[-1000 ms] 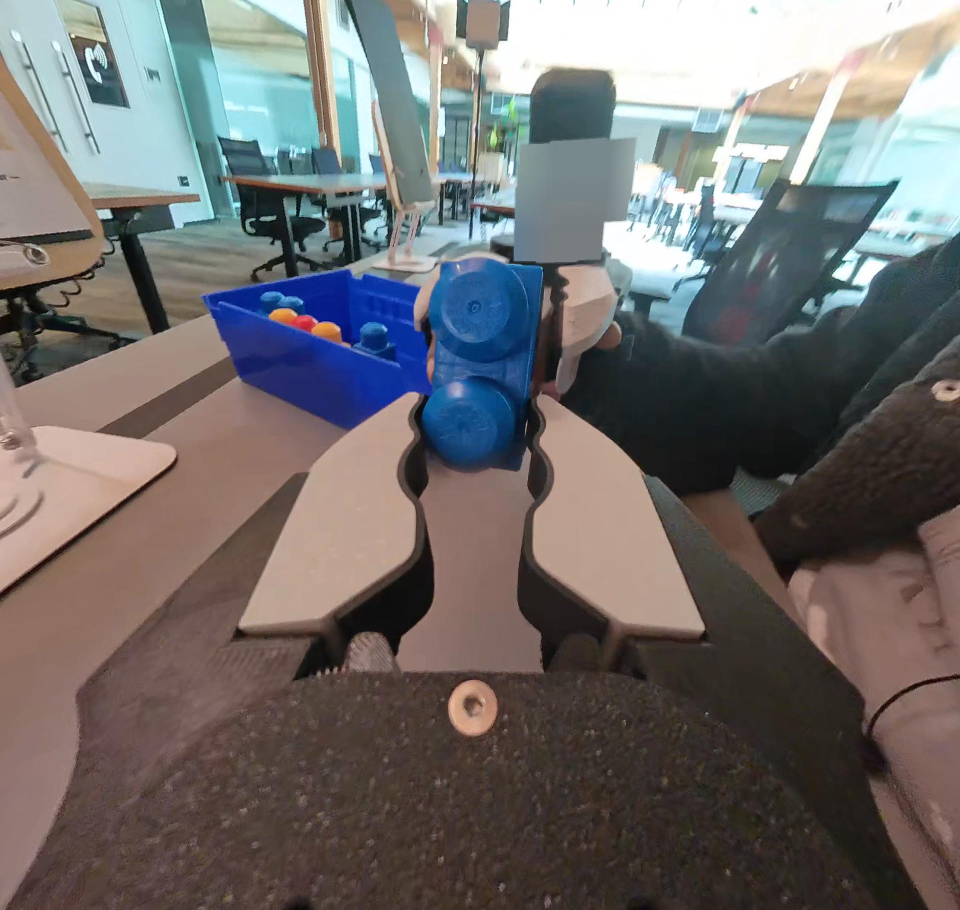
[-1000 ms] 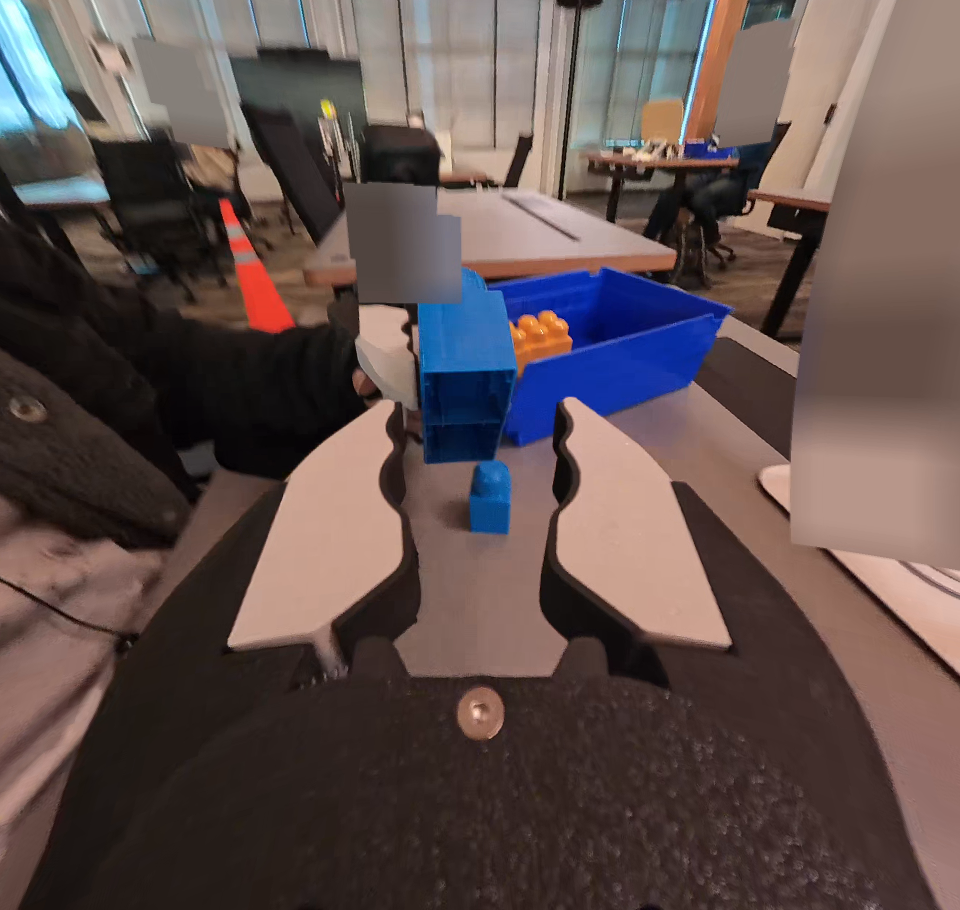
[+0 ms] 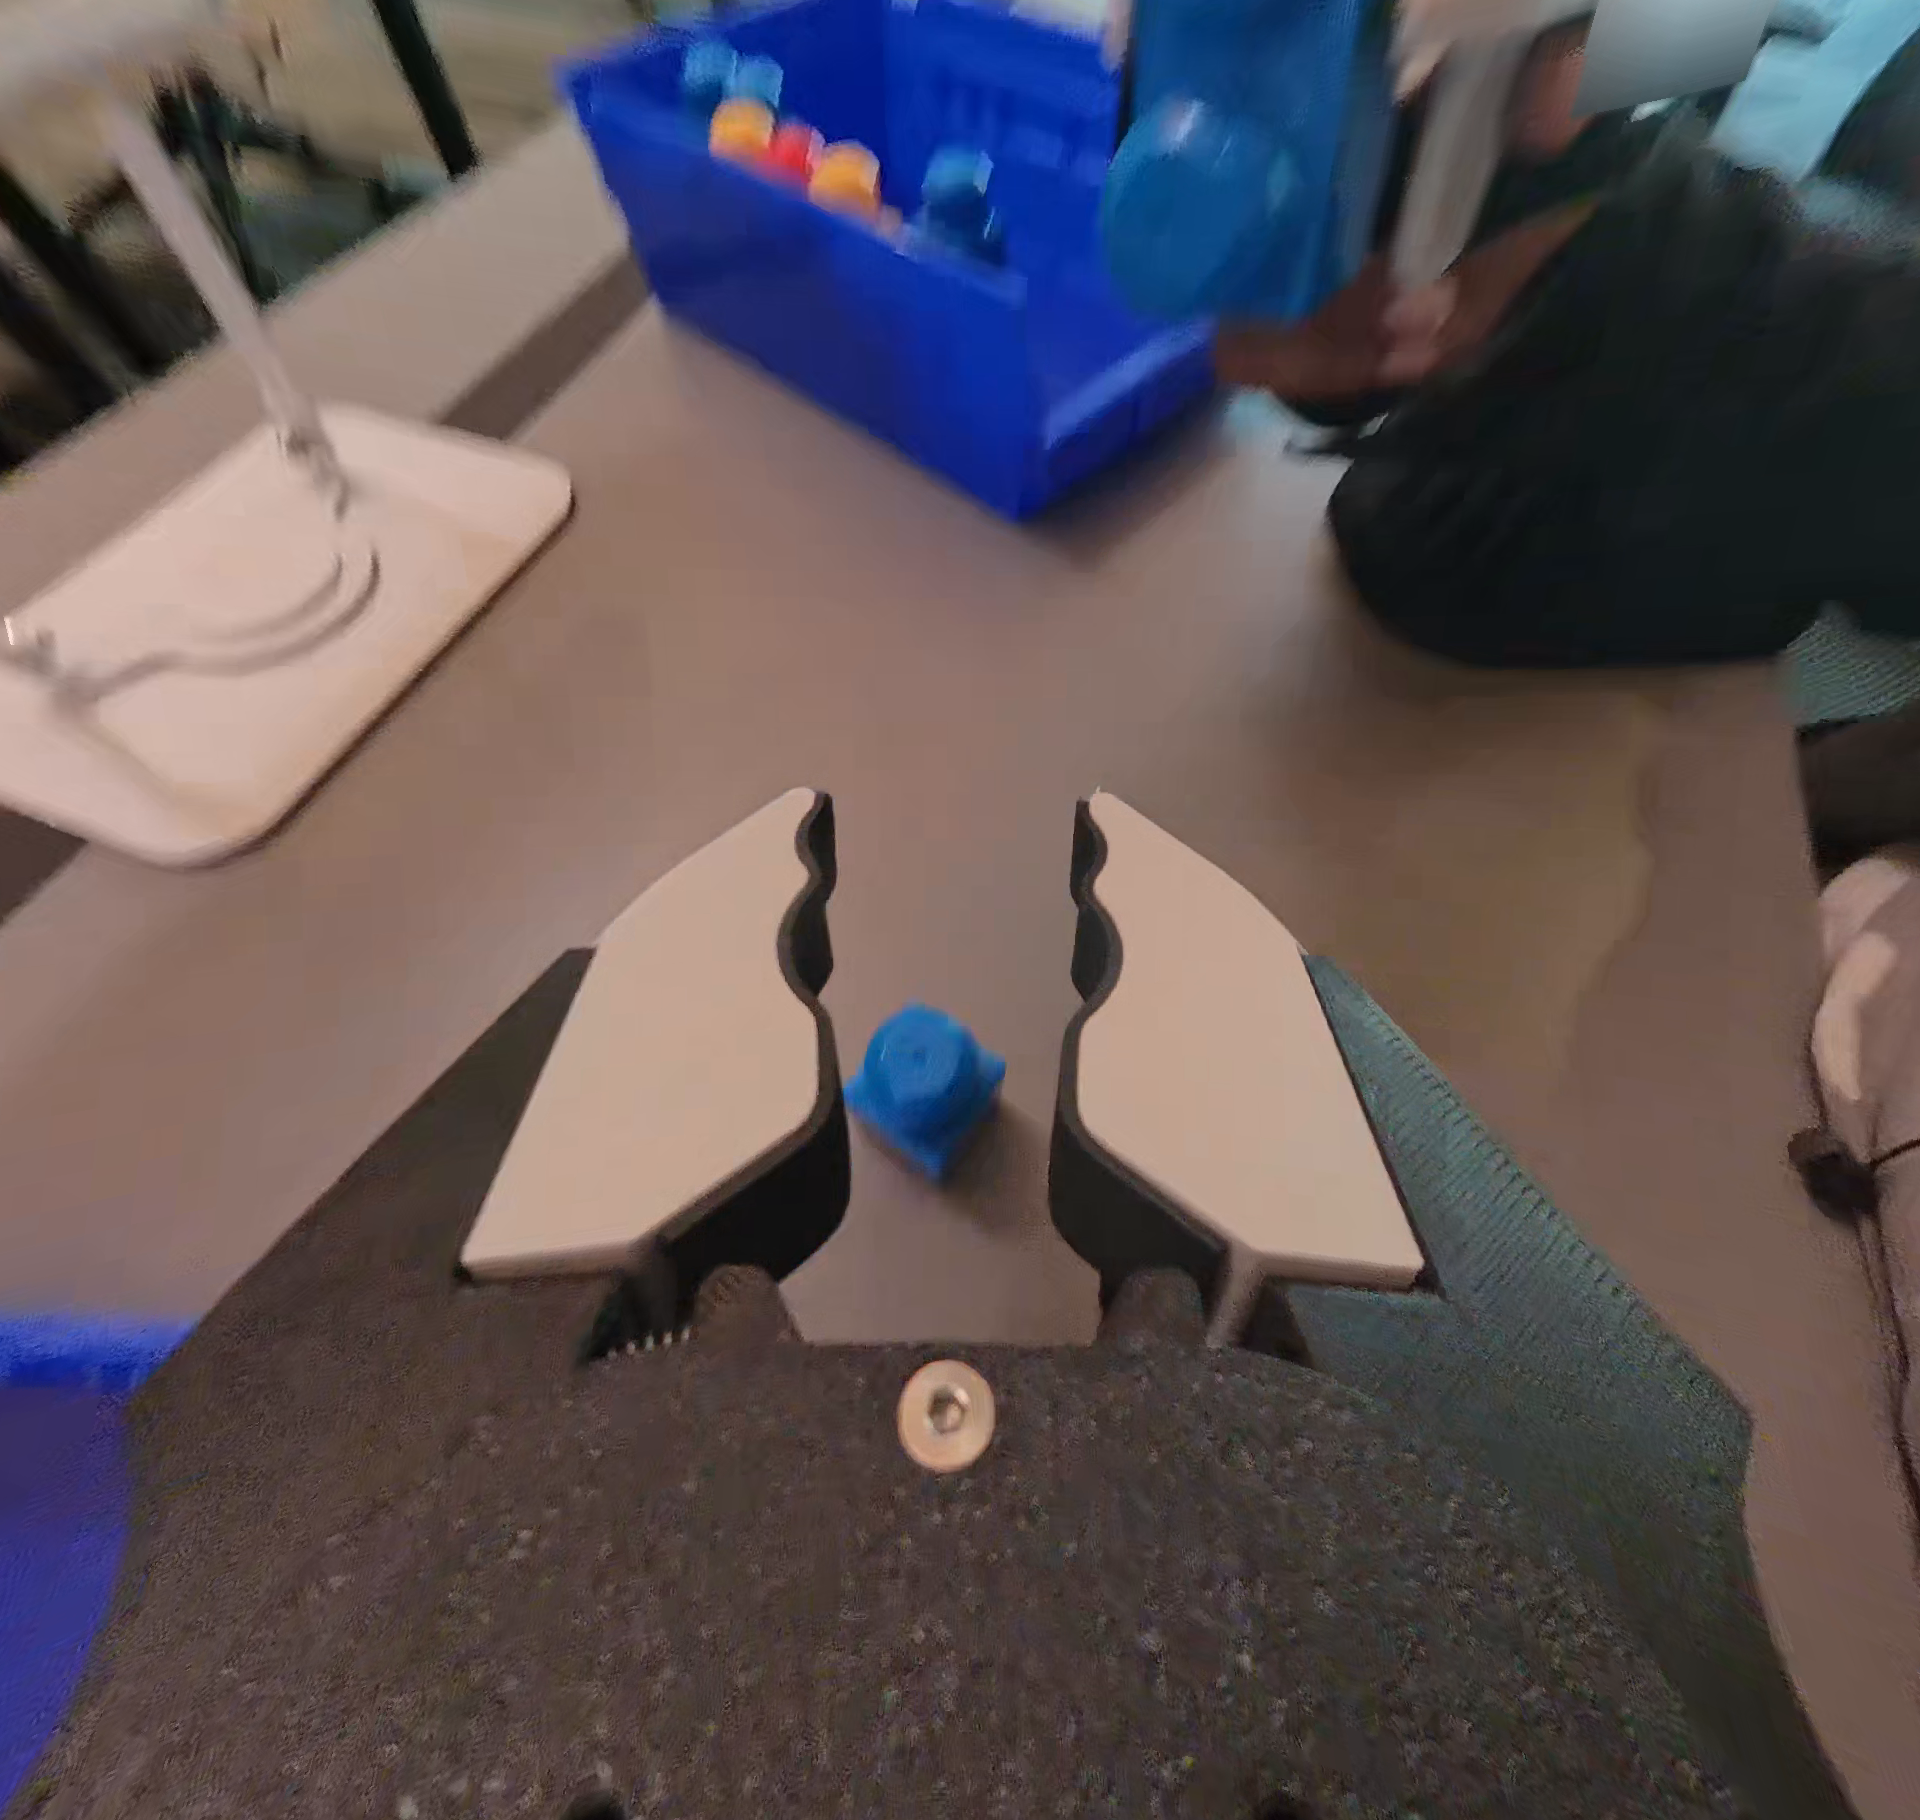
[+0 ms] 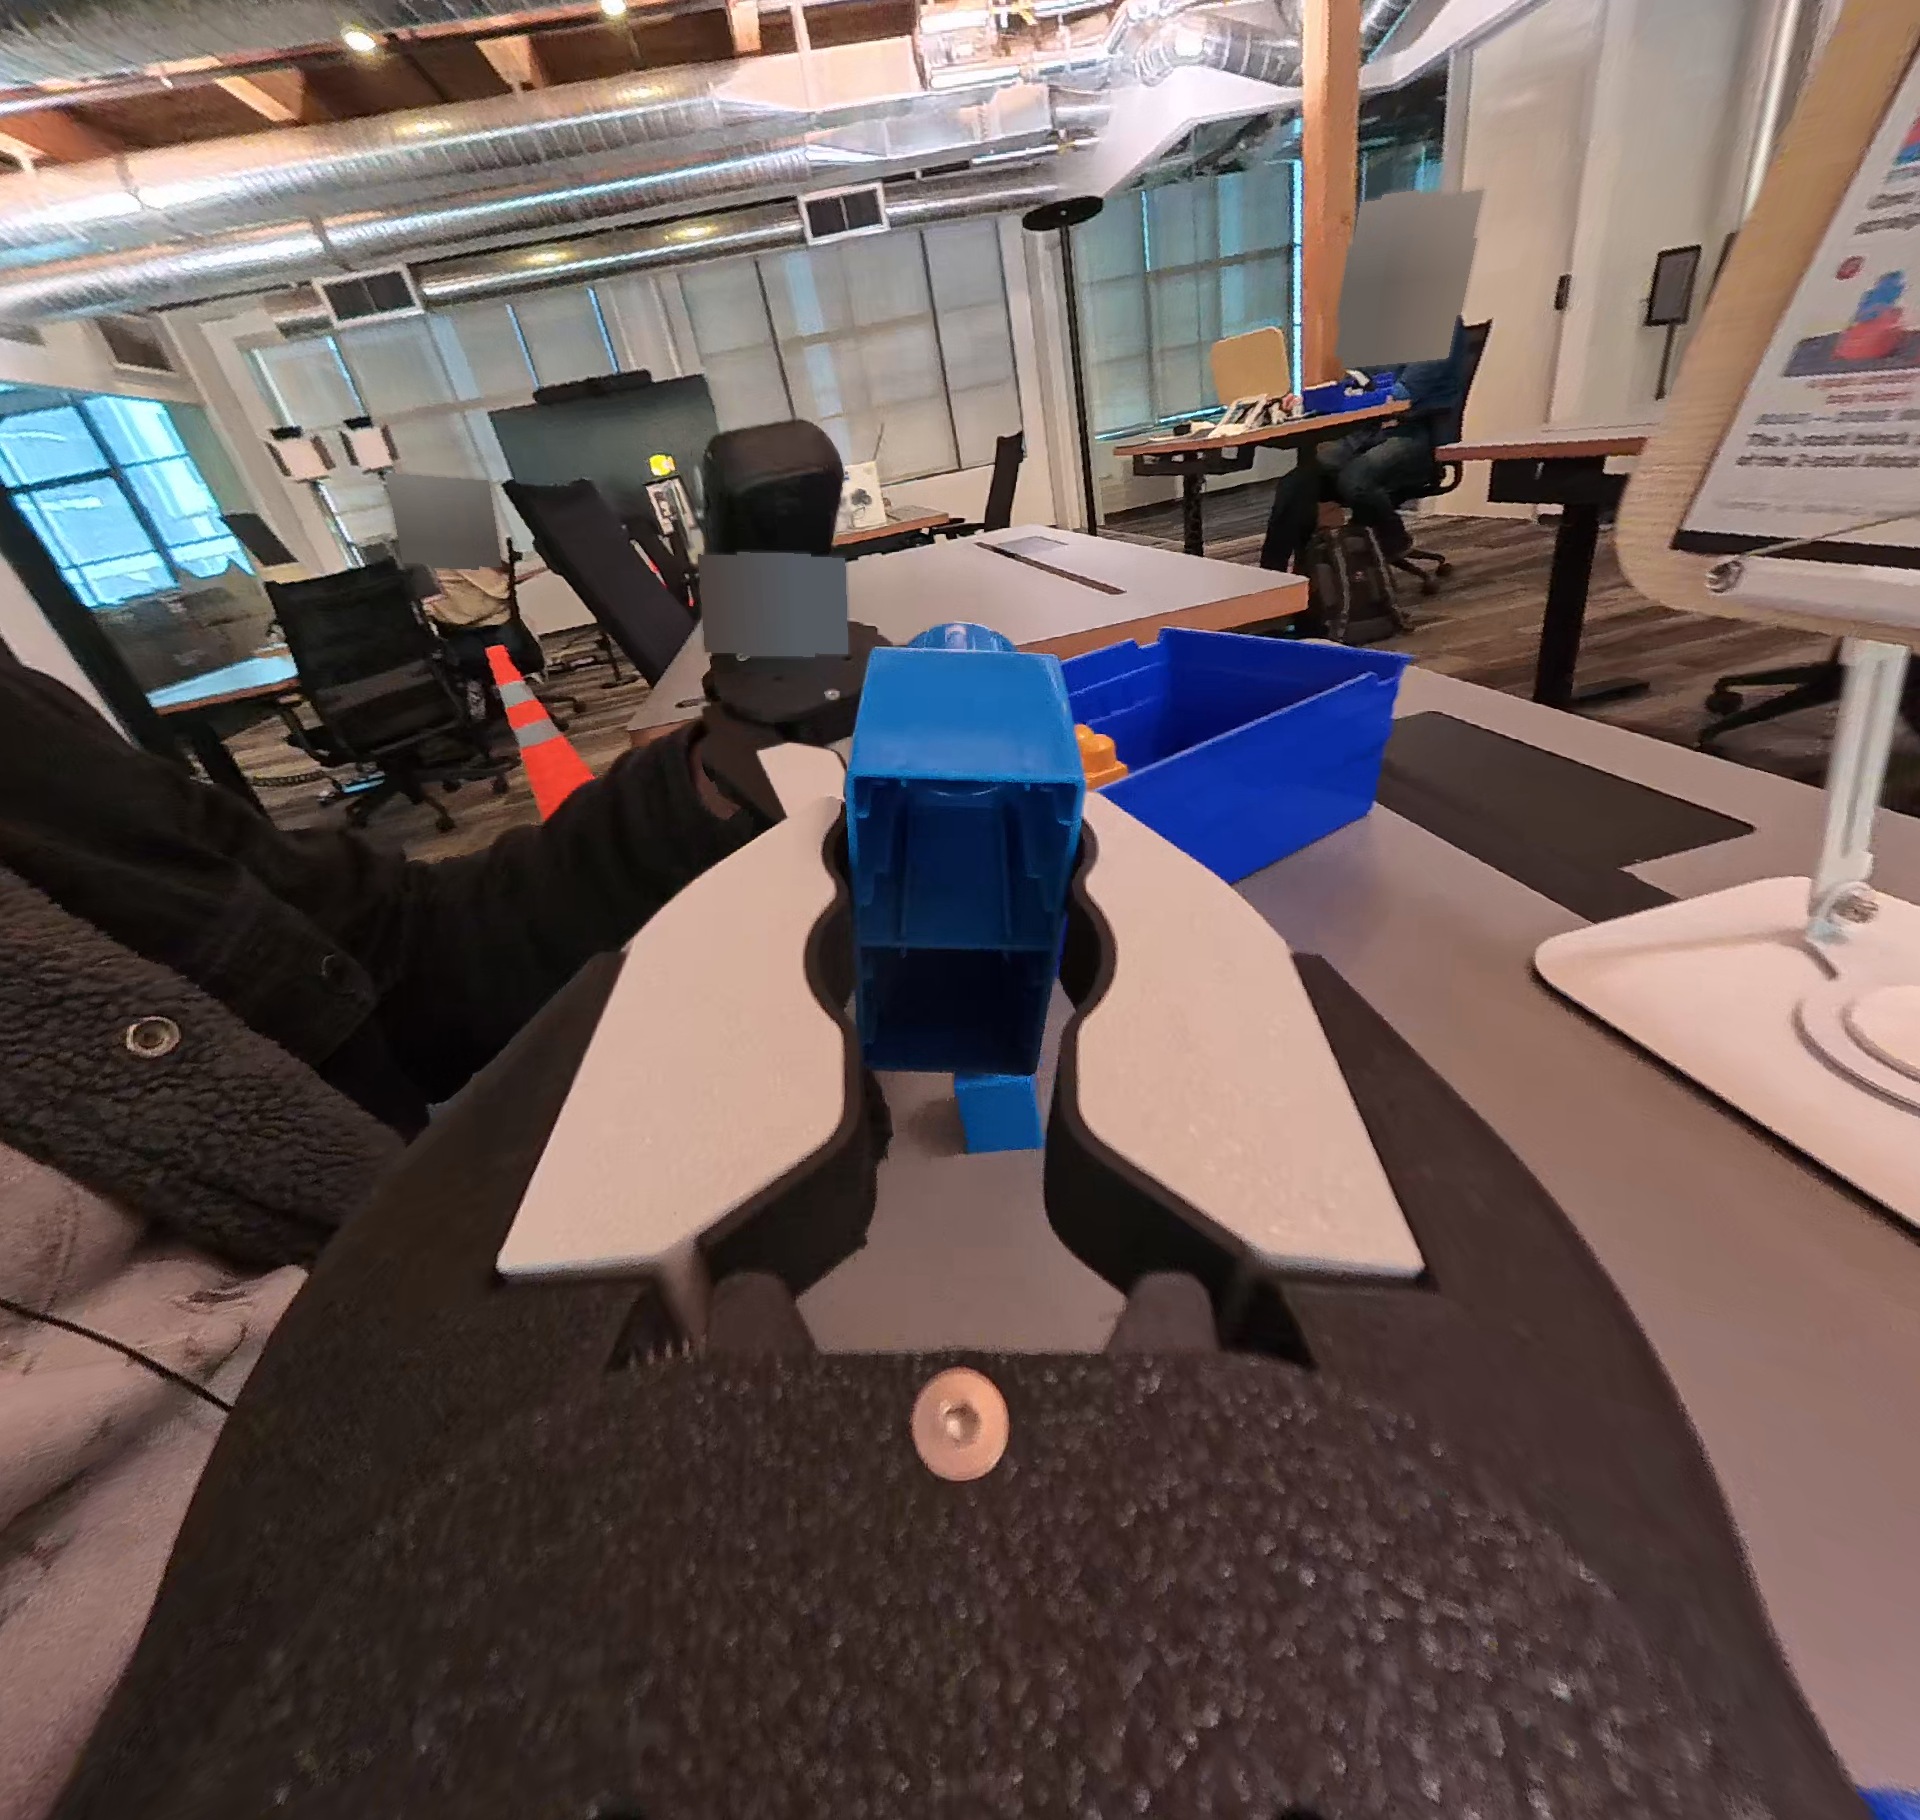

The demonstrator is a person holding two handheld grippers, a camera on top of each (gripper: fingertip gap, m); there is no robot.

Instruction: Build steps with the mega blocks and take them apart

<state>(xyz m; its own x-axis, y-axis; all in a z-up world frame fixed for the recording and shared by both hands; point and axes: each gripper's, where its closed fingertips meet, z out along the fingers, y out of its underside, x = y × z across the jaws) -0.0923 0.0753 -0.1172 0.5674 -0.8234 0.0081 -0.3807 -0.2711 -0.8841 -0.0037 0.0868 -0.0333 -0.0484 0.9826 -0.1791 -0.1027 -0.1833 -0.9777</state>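
Left gripper (image 3: pixel 953 809): spread wide and empty, hanging over a small blue one-stud block (image 3: pixel 925 1084) that stands stud-up on the grey surface (image 3: pixel 831 627), between the fingers but touching neither. Right gripper (image 4: pixel 961 825): clenched on a bigger blue two-stud block (image 4: pixel 961 897), held in the air above the small one with its hollow underside turned toward the camera. Looks like the building half of the task, at the point of joining two pieces; no steps standing anywhere yet. Next move probably calls for closing the left fingers squarely on the small block's flat sides, turning the big block so one hollow cell faces the stud, then pressing the two straight together; pressing at a tilt likely to make the small piece slip or twist out. Farther back, a blue bin (image 3: pixel 883 336) resting on the surface with more blocks inside: orange, red and blue studs showing. Off to one side, a white stand base (image 3: pixel 260 627) carrying a wooden board with a printed sheet (image 4: pixel 1829 316) of block pictures and lines of text, partly legible but left unquoted here. No brand mark or label to be made out on the blocks, the bin or either gripper.
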